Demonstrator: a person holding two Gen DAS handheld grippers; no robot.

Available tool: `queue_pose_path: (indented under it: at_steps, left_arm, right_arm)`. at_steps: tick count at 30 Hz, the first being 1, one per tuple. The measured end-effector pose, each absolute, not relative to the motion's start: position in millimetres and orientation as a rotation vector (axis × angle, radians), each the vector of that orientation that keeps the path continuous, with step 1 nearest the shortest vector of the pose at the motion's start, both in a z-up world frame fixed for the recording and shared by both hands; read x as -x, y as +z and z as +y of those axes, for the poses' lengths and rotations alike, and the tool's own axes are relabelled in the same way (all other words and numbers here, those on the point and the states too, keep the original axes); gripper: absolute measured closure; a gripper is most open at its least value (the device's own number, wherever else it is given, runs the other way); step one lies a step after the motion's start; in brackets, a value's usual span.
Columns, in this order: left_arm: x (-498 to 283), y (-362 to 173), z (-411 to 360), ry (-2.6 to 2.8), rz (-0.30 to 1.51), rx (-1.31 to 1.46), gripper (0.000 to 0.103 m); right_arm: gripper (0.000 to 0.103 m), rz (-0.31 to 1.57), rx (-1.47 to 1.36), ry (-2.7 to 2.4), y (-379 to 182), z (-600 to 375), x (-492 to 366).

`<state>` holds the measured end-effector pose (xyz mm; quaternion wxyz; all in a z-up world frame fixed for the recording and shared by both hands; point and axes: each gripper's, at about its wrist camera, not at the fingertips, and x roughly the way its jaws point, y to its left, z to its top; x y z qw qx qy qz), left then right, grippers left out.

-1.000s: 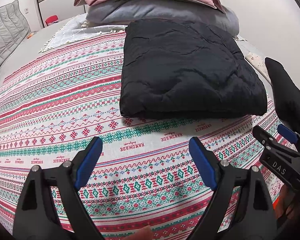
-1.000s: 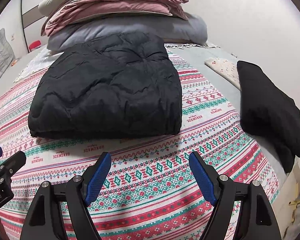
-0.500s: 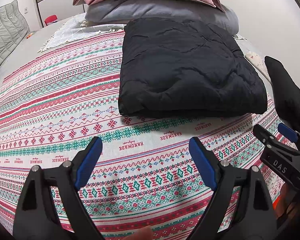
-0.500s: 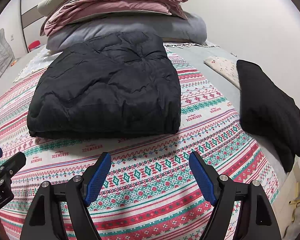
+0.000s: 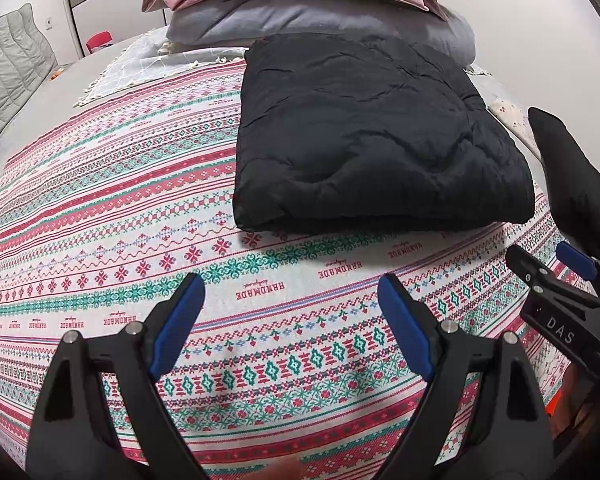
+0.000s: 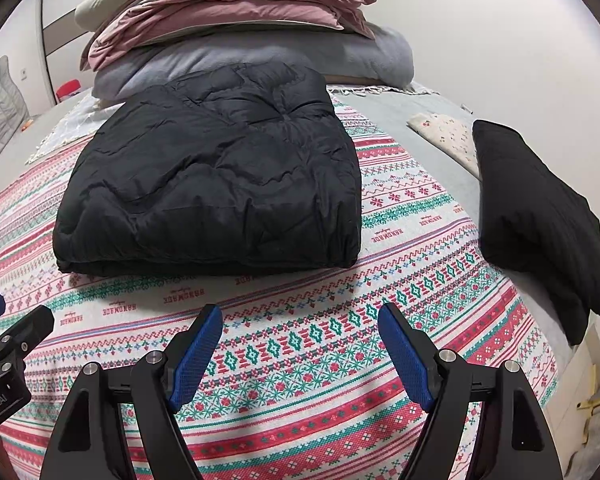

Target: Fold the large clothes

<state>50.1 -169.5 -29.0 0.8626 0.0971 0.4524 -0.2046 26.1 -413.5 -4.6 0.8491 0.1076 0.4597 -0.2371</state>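
Note:
A black quilted jacket (image 5: 372, 136) (image 6: 216, 184) lies folded into a flat rectangle on the patterned bedspread (image 5: 112, 216) (image 6: 416, 240). My left gripper (image 5: 290, 296) hovers open over the spread, short of the jacket's near edge, nothing between its blue pads. My right gripper (image 6: 300, 326) is likewise open and empty, just in front of the jacket's near right part. Each gripper shows at the other view's edge: the right one (image 5: 556, 276), the left one (image 6: 12, 324).
A second folded black garment (image 6: 540, 224) (image 5: 572, 184) rests at the bed's right edge. Stacked grey and pink bedding (image 6: 240, 28) (image 5: 312, 4) stands behind the jacket. A grey quilted headboard (image 5: 8, 76) and a red-lidded container (image 5: 98, 41) are at far left.

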Motion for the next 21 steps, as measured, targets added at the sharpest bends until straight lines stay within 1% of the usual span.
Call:
queue_pose_path:
  at_steps: [21]
  left_arm:
    - [-51.7,-31.2,-164.7,-0.446,0.953,-0.183,0.015]
  right_arm:
    - [0.022,0.965,-0.227,-0.502,-4.7,-412.7,-25.5]
